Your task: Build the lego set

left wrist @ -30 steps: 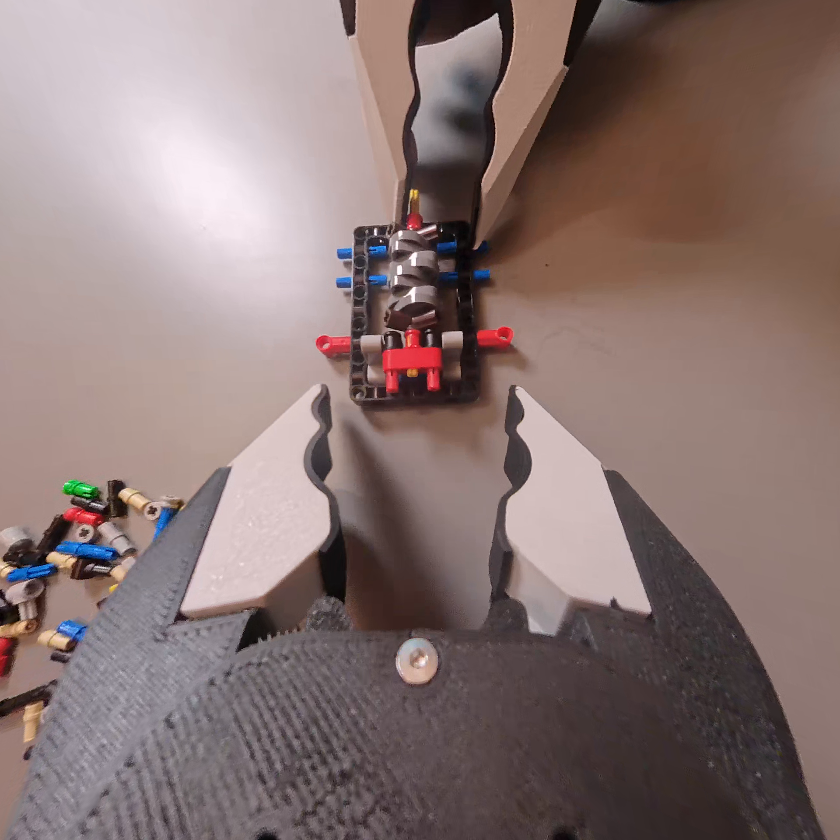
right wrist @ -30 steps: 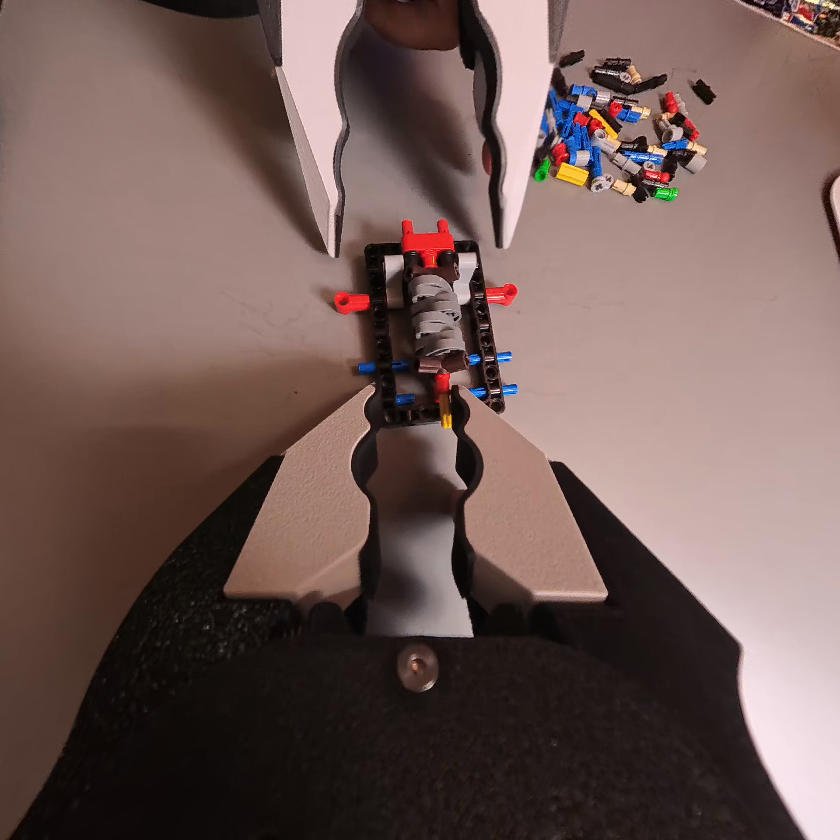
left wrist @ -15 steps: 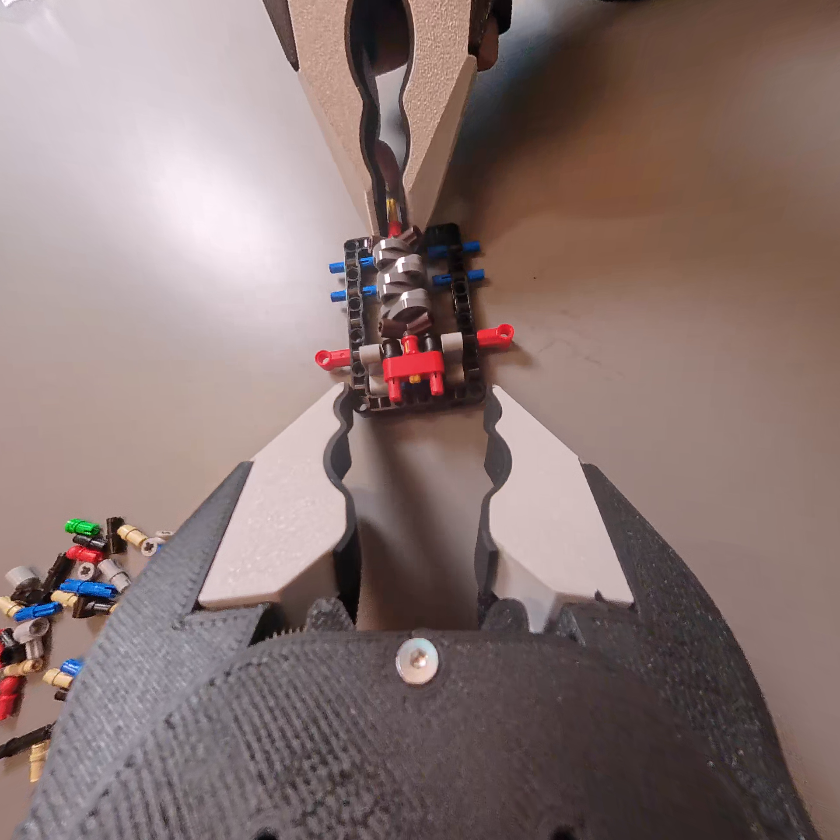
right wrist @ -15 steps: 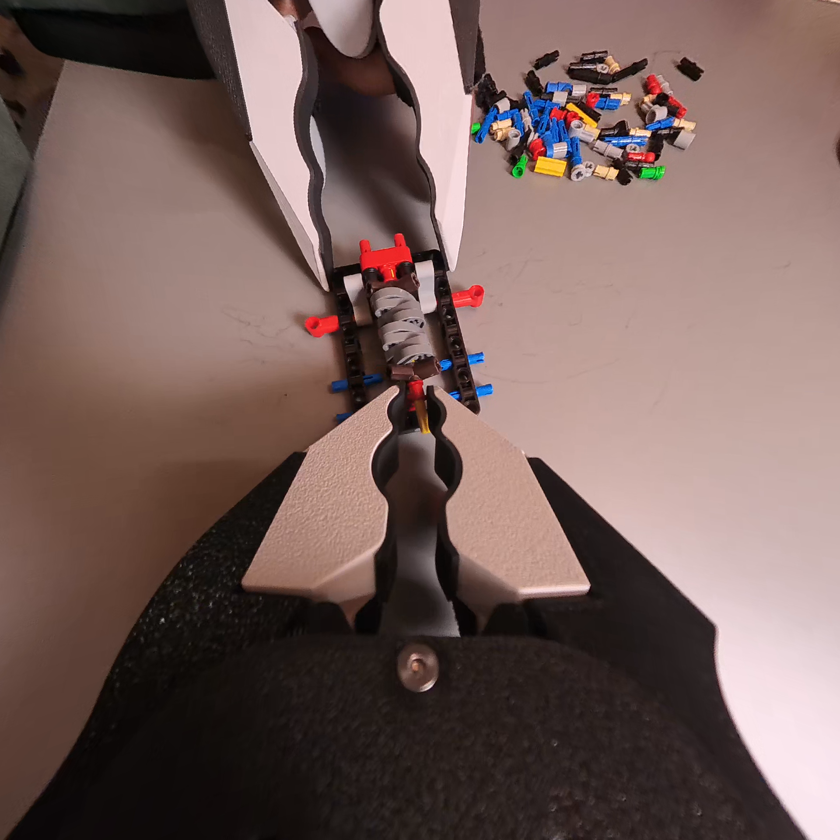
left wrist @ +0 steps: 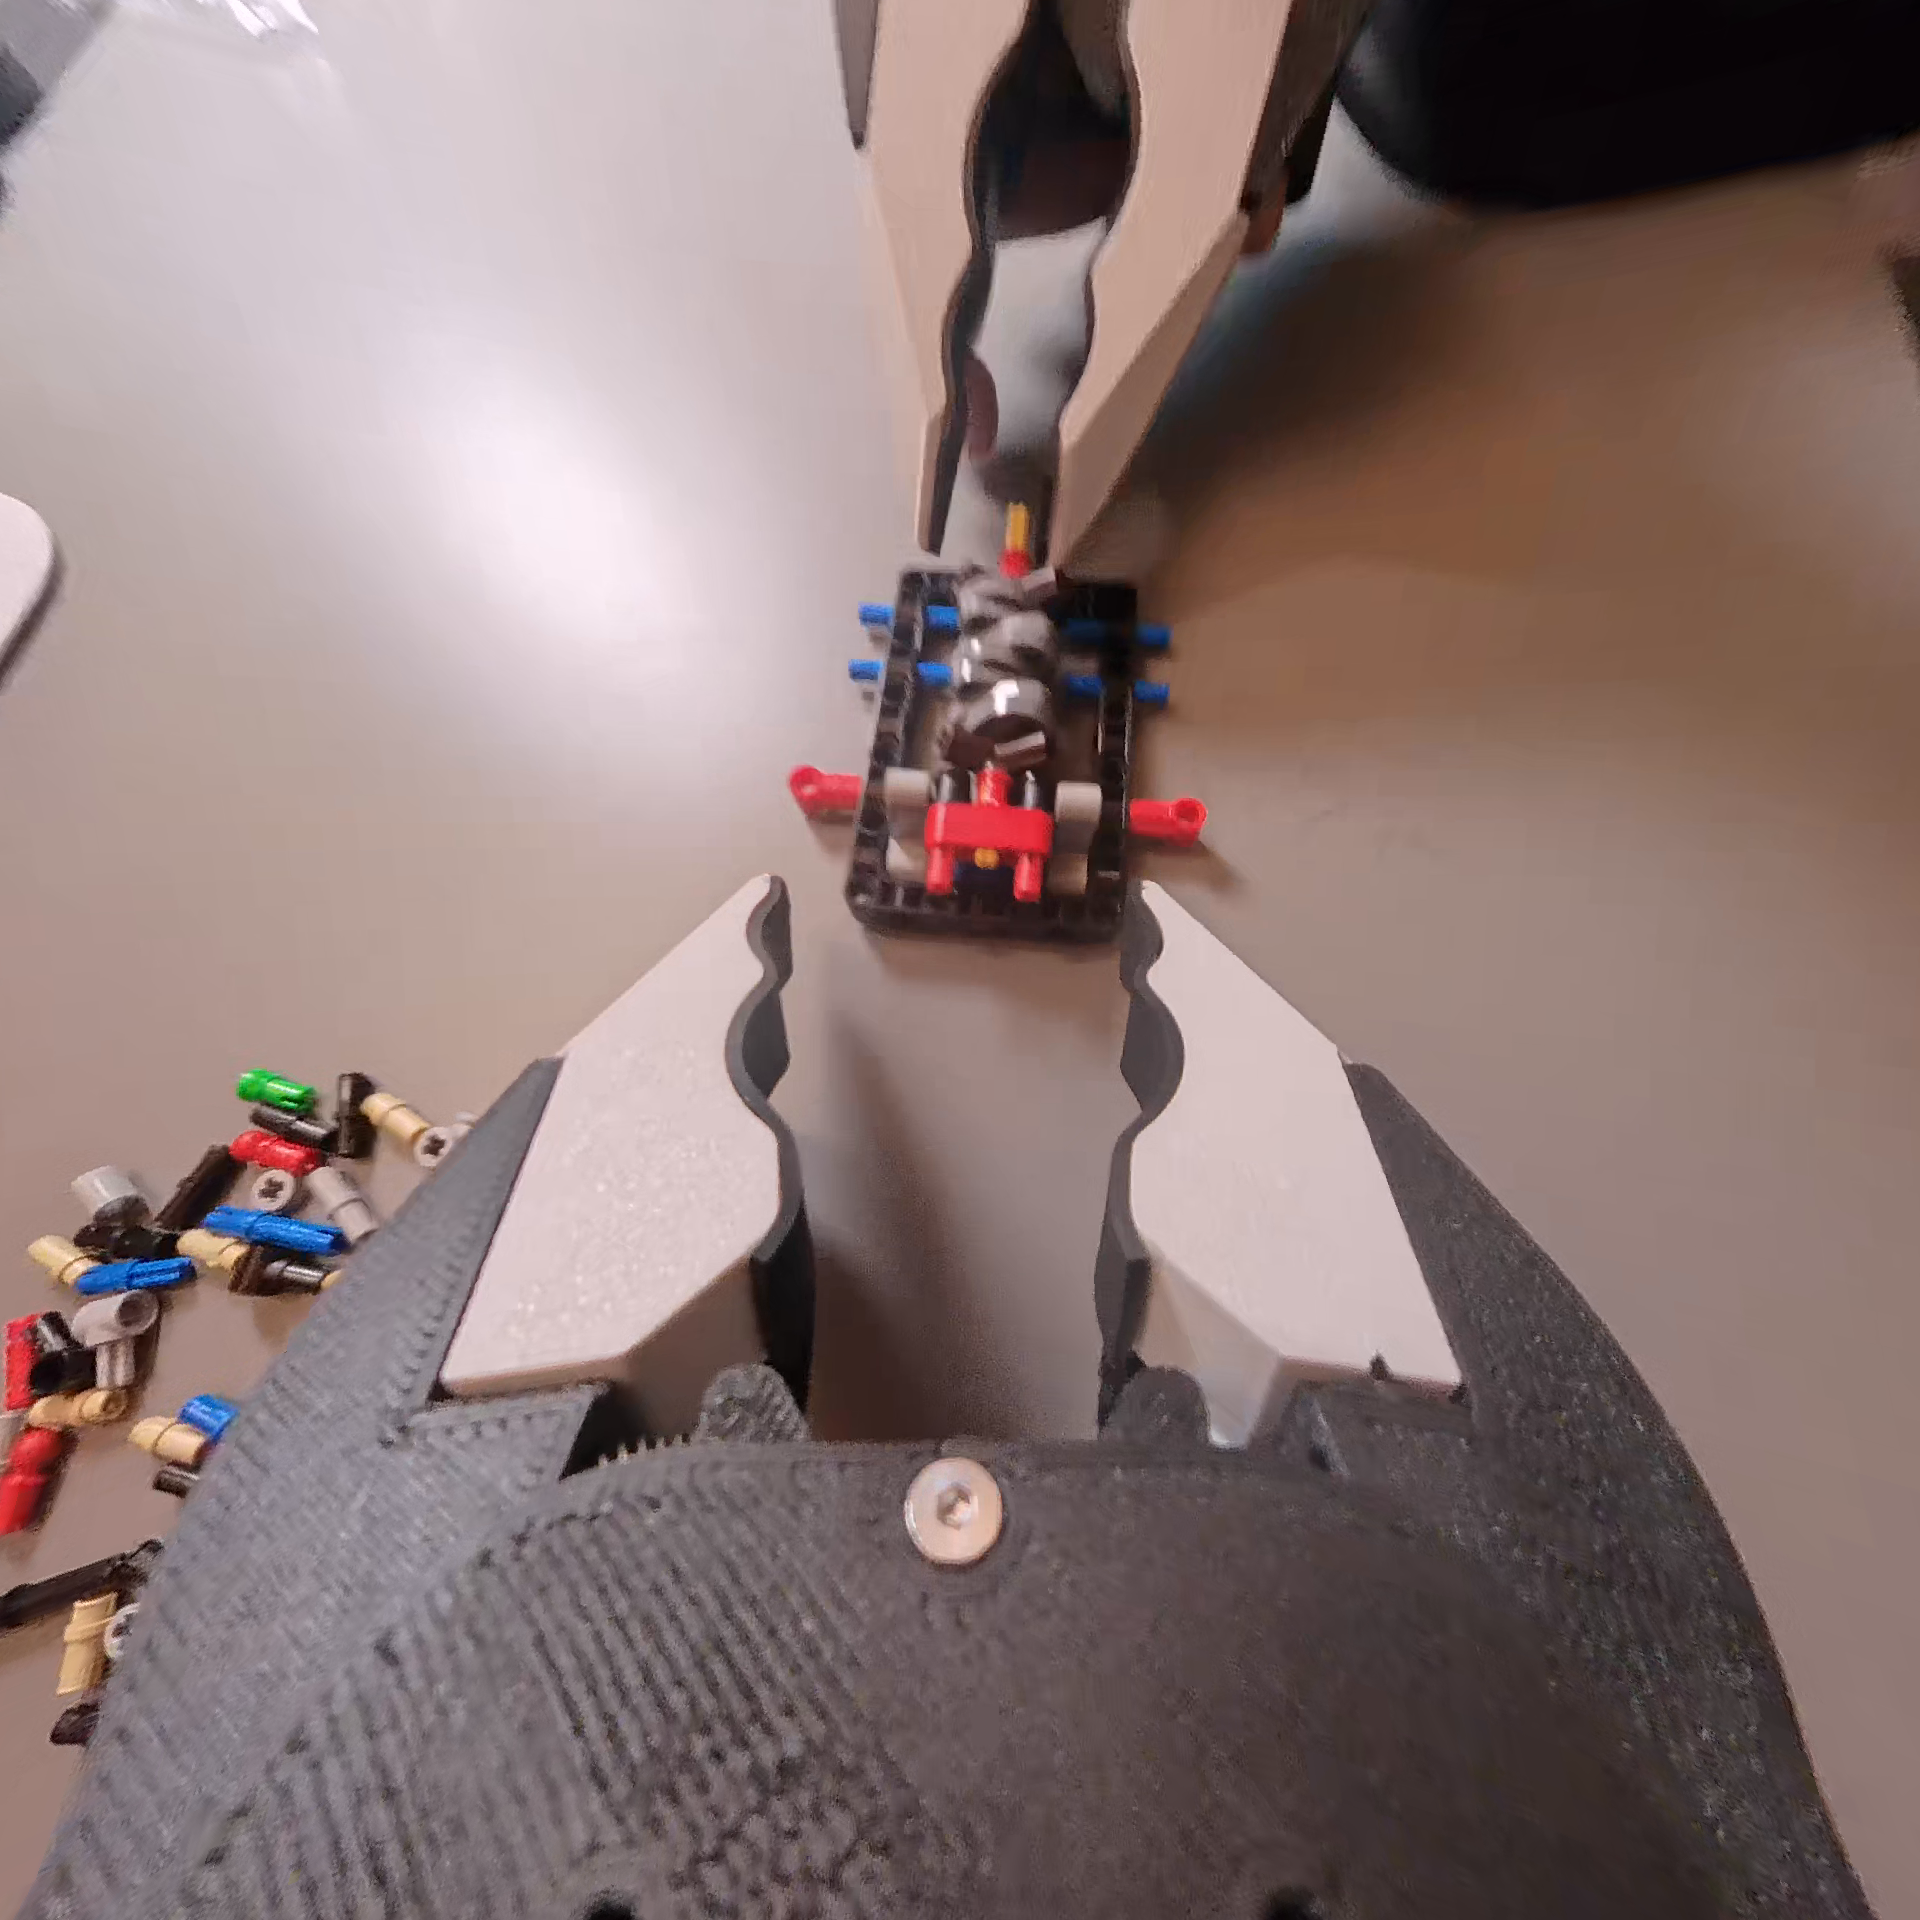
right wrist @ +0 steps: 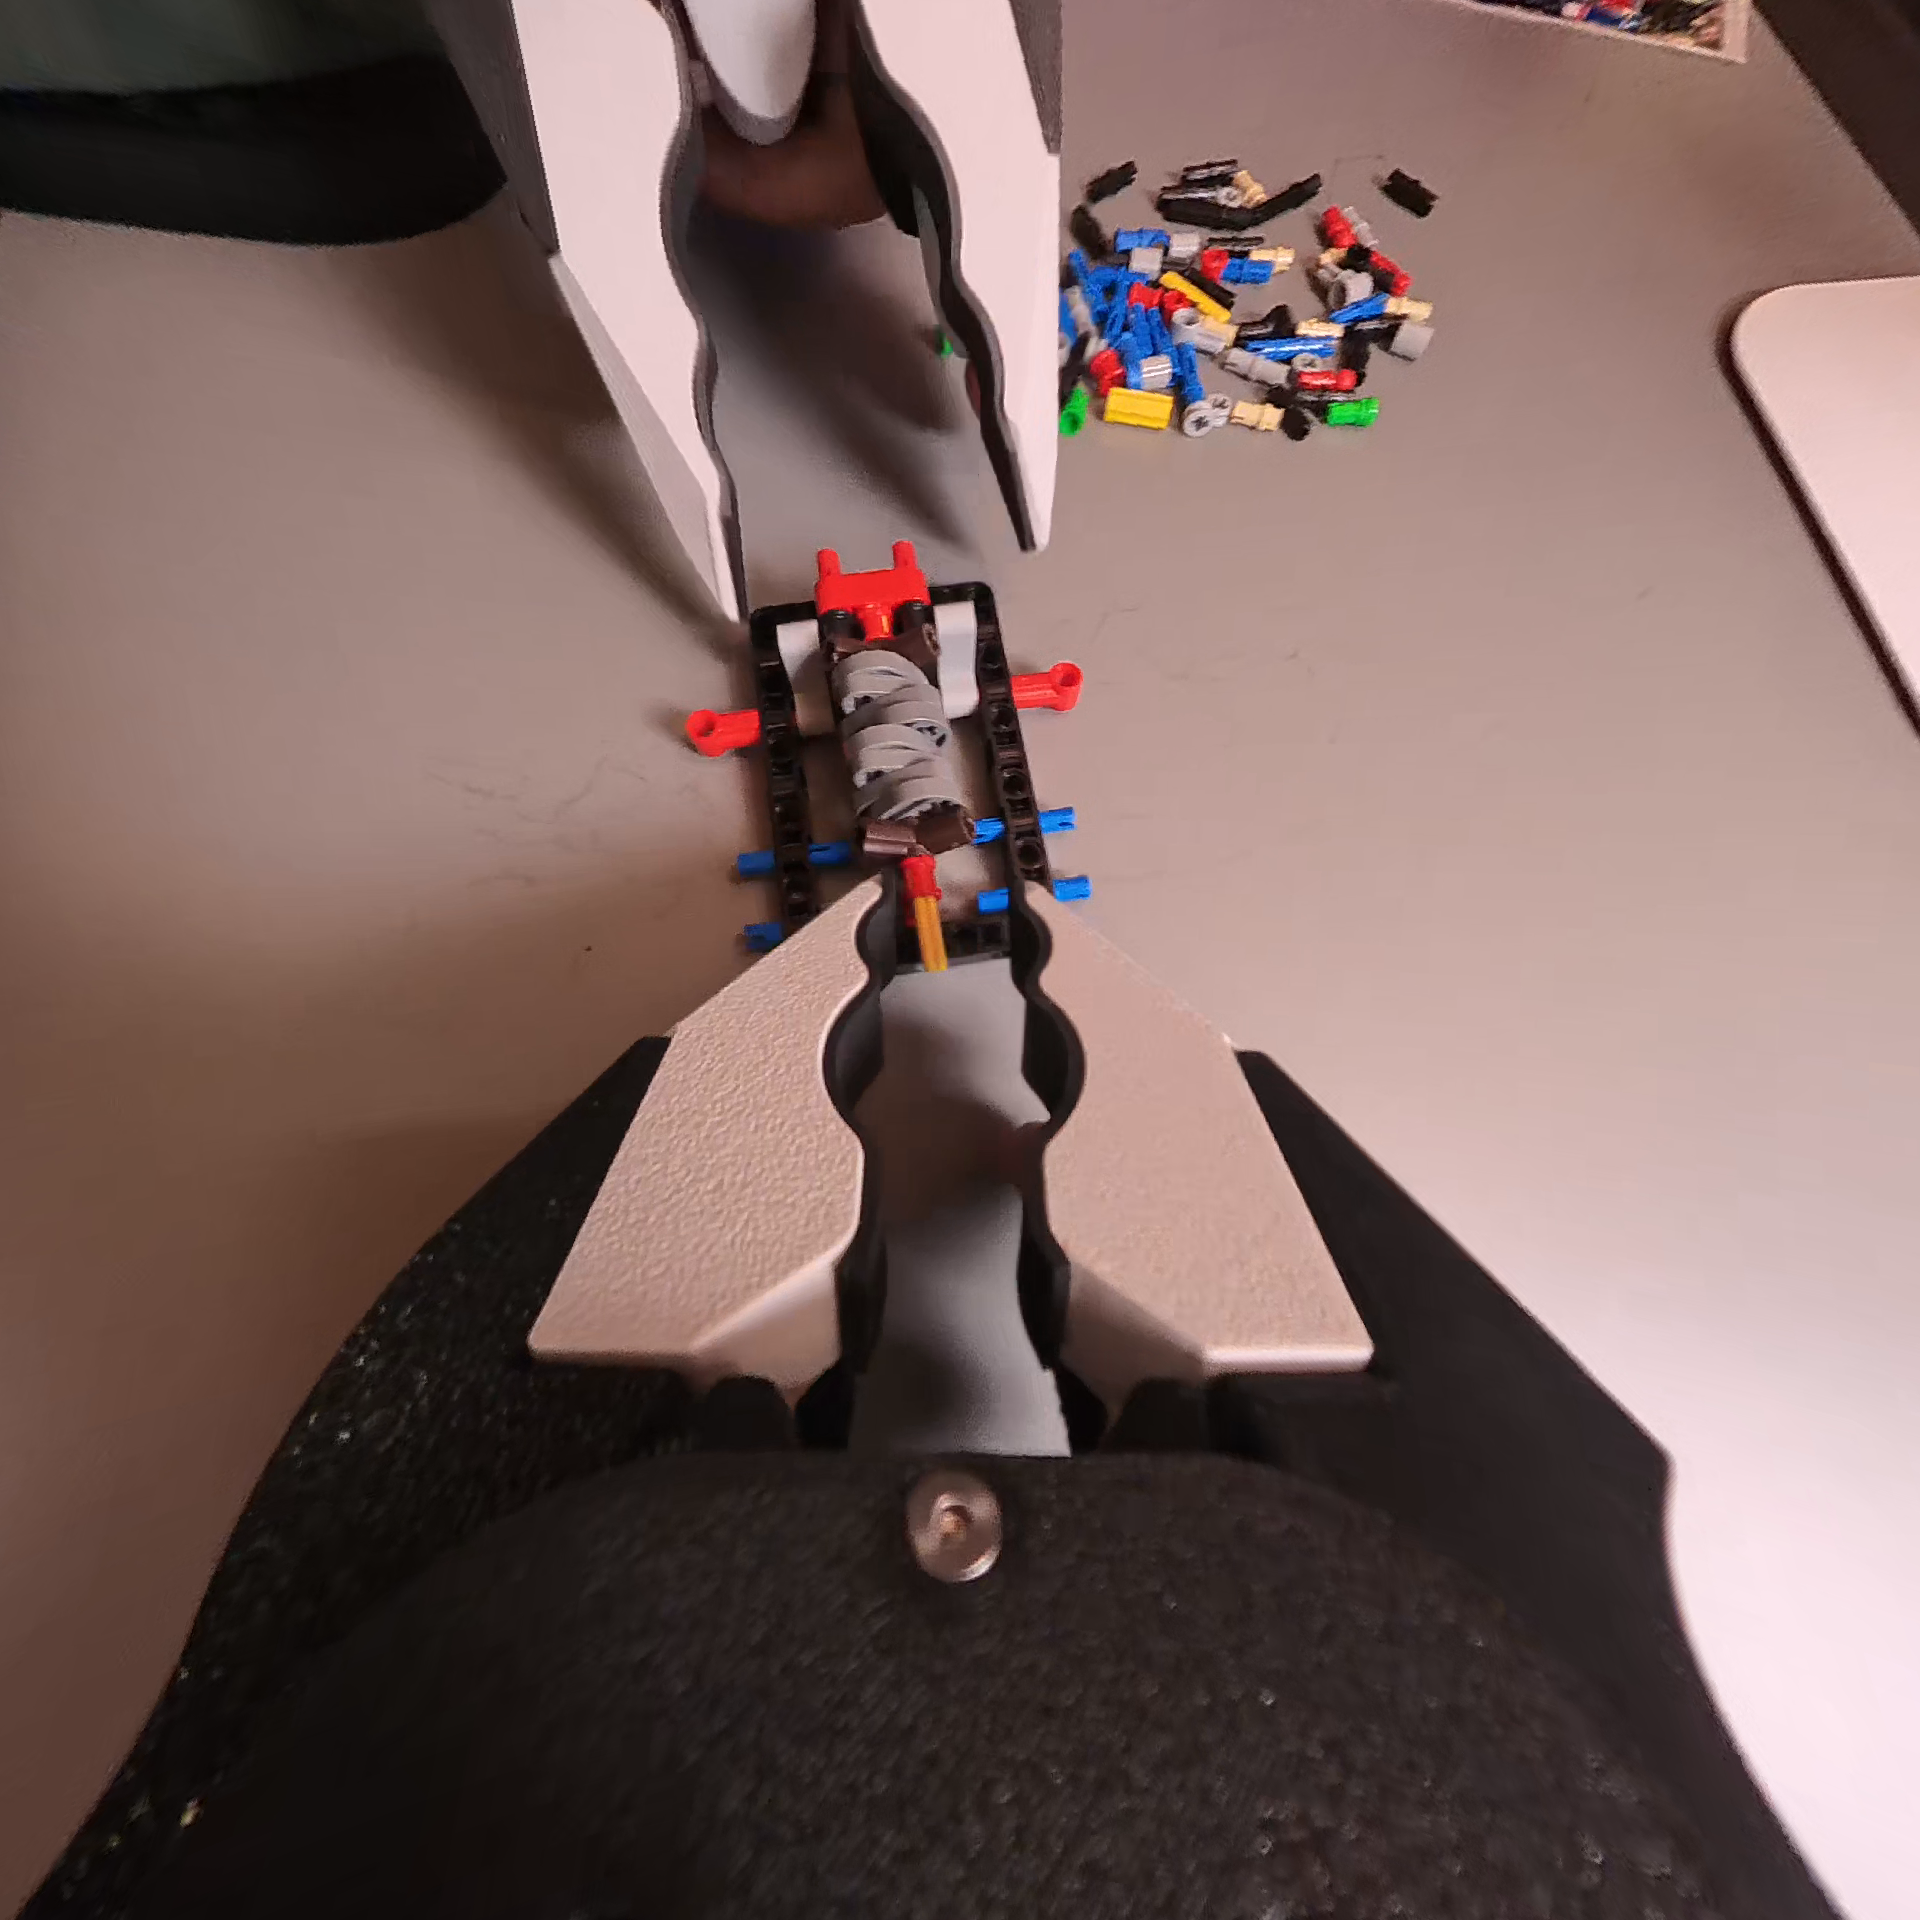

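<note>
A black rectangular Lego frame lies flat on the table. It holds a grey twisted crank stack, a red connector at its near end, and blue and red pins through its sides. My left gripper is open, with its tips just short of the frame's red end. My right gripper is open at the opposite end. Its jaws stand on either side of a yellow axle that sticks out of the frame without touching it. It also shows in the left wrist view.
A pile of loose small Lego parts lies left of my left gripper; it shows at the upper right in the right wrist view. A pale flat board corner sits at the right edge. A dark object lies at the far side. My right fingertips sit around 8 cm from my left ones.
My right gripper had narrowed around the yellow axle half a second ago and has now opened again. My left gripper has drawn back slightly and widened.
</note>
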Action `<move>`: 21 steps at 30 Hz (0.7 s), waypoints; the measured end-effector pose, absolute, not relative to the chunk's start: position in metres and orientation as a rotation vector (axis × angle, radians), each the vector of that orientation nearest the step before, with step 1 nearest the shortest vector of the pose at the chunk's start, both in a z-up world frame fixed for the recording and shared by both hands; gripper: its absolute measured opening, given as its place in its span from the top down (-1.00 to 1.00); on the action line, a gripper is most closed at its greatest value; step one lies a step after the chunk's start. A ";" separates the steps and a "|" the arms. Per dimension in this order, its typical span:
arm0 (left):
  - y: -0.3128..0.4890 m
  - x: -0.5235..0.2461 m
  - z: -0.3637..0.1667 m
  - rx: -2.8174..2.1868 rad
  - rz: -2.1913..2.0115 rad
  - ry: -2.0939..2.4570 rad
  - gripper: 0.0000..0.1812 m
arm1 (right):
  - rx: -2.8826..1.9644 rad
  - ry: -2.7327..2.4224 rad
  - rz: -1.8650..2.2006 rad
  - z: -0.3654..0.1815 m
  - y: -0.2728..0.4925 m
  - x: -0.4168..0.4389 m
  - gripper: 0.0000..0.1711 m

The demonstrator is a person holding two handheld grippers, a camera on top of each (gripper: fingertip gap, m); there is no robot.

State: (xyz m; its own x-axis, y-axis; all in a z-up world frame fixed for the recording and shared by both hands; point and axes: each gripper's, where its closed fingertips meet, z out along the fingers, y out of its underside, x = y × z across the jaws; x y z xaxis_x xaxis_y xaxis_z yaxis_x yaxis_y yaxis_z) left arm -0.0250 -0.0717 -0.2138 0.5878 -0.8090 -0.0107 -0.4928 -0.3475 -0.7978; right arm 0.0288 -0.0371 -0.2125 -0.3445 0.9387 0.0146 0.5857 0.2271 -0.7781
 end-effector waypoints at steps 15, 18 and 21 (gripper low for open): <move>-0.001 -0.134 -0.081 -1.513 -0.164 0.212 0.25 | -1.303 -0.994 1.034 -0.060 0.095 0.009 0.40; 0.016 -0.139 -0.051 -1.481 -0.111 0.178 0.34 | -1.237 -0.938 0.940 -0.032 0.112 -0.010 0.36; 0.037 -0.143 -0.014 -1.443 -0.084 0.129 0.45 | -1.225 -0.890 0.925 -0.006 0.125 -0.034 0.41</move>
State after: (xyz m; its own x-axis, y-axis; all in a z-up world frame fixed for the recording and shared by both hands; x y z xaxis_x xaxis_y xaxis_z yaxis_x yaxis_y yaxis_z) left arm -0.1428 0.0375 -0.0138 0.9901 -0.1352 -0.0378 -0.0206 0.1265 -0.9918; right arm -0.0338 0.1254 -0.0064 0.3711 0.9267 0.0590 -0.0943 0.1008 -0.9904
